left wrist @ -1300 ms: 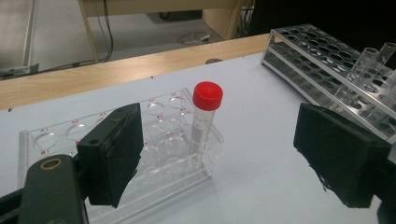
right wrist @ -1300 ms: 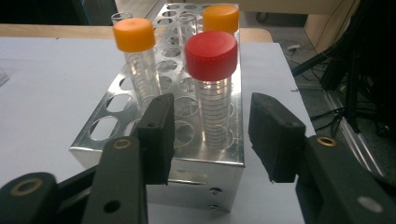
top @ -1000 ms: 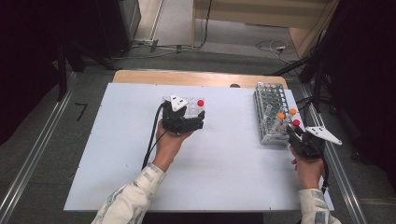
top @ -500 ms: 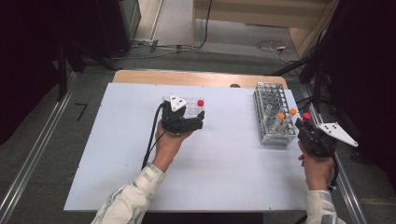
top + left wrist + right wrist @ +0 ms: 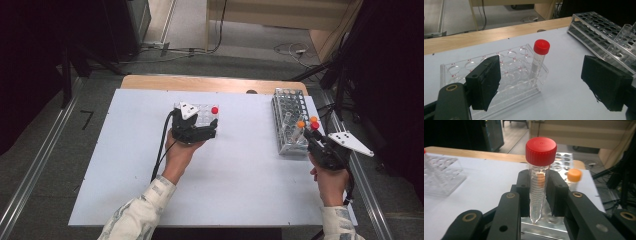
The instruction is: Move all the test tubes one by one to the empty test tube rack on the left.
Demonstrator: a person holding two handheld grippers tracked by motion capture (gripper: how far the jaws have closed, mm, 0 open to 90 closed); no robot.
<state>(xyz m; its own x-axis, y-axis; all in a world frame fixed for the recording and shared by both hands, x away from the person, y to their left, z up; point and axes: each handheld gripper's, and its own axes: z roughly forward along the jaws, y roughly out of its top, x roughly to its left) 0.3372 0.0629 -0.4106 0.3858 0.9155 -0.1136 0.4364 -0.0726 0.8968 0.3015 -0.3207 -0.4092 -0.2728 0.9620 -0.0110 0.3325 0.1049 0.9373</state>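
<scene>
A clear plastic rack (image 5: 200, 113) (image 5: 461, 67) stands mid-table with one red-capped tube (image 5: 214, 110) (image 5: 541, 46) upright in its right end. My left gripper (image 5: 196, 124) (image 5: 544, 75) sits just in front of it, its jaws wide apart on either side of the rack's end and touching nothing. My right gripper (image 5: 315, 137) (image 5: 539, 185) is shut on a second red-capped tube (image 5: 315, 126) (image 5: 540, 150), held upright above the near end of the metal rack (image 5: 287, 107) (image 5: 560, 161). Two orange-capped tubes (image 5: 300, 124) (image 5: 574, 175) stand in that rack.
The white table top (image 5: 240, 170) has open room between the two racks and towards the person. A wooden strip (image 5: 210, 83) runs along its far edge. Cables lie on the floor beyond. The metal rack stands close to the table's right edge.
My right gripper has risen with the red-capped tube, lifting it clear of the metal rack. The left gripper and the clear rack have stayed put.
</scene>
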